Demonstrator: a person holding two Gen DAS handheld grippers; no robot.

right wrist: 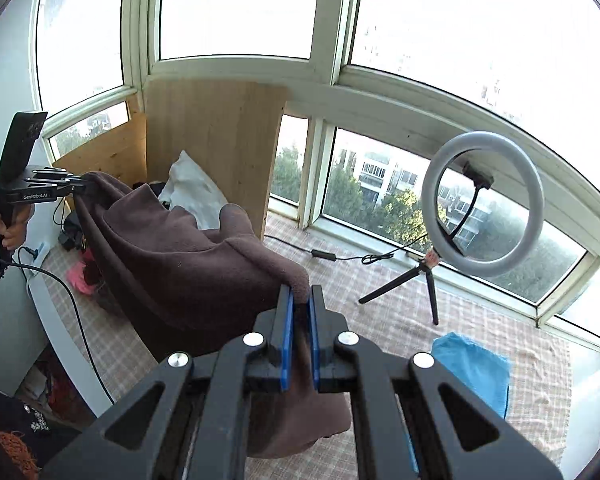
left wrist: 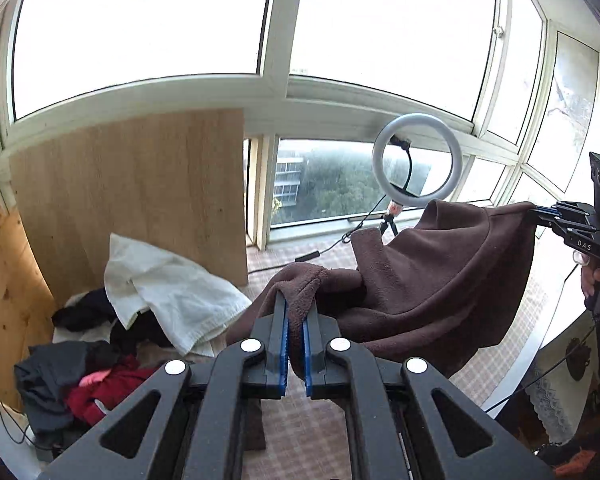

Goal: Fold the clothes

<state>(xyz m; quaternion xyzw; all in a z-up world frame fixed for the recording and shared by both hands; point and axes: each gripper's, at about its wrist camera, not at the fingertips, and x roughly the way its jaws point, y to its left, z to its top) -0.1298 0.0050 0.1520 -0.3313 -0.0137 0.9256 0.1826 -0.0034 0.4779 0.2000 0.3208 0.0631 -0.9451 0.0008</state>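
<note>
Blue-padded fingers (left wrist: 284,336) of the left claw (left wrist: 296,316) were seen clamped on a bunched edge of a brown fleece garment (left wrist: 440,276), the cloth pinched between the pads just ahead of the lens. In the other view the right claw (right wrist: 300,308) was likewise clenched on another edge of the same garment (right wrist: 180,264), with a flap hanging down below its fingers.

The garment was held in the air between the two claws, sagging in a deep swag from one to the other, above a checked cloth (right wrist: 440,344) spread over the work surface. No flat fold could be made out in it; it was judged to be lifted and spread, which would fit either being shaken out for laying flat or being carried over in mid-fold. To the left of the left claw and beyond it, a heap of clothes (left wrist: 100,376) and a white towel (left wrist: 168,292) lay unfolded against a wooden board (left wrist: 140,200), so more was judged to be left. Right of the right claw and below it, a blue cloth (right wrist: 476,368) lay flat on the checked cloth.

Both claws were held raised, level and well apart, each gripped from below by a hand (right wrist: 14,228). A ring light (right wrist: 484,204) stood ahead of the right claw.
</note>
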